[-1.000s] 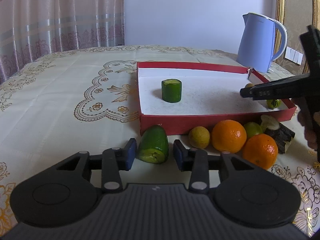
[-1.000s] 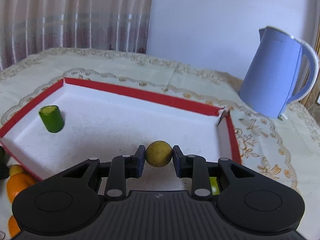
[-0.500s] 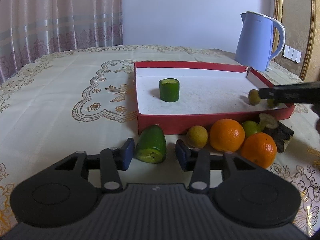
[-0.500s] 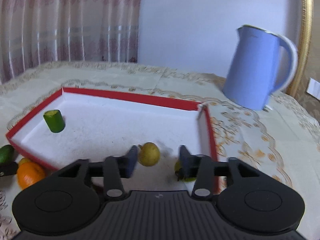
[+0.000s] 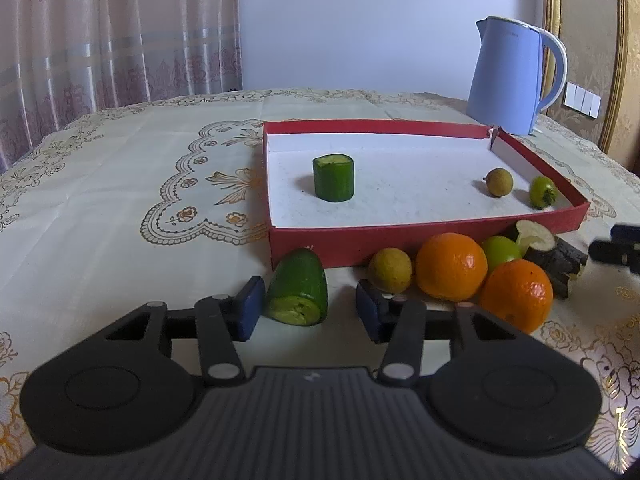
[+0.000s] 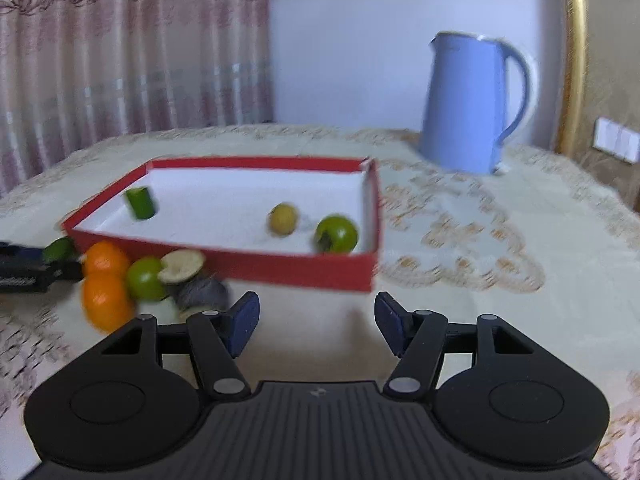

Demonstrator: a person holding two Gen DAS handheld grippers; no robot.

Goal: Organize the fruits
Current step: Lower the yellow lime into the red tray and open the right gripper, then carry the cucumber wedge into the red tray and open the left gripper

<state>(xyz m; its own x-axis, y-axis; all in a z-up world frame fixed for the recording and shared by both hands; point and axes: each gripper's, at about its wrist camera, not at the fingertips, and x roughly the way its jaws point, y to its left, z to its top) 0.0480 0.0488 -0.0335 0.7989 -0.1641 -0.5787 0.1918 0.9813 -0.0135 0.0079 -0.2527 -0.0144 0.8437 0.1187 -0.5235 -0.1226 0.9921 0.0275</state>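
Where cut — pale-faced green cucumber chunk [image 5: 296, 287]

The left claw [image 5: 310, 310], jaws apart, straddles a cut cucumber end [image 5: 298, 292] before the red tray [image 5: 400, 240].

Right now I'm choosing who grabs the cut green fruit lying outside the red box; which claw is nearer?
Left. The left claw straddles the cut green fruit, open. The right claw hangs open beyond the oranges.

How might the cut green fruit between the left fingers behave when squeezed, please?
The green fruit tapers, so it may squirt forward from the open fingers. Its cut face looks moist, perhaps slippery. Lying on its side, it could roll.
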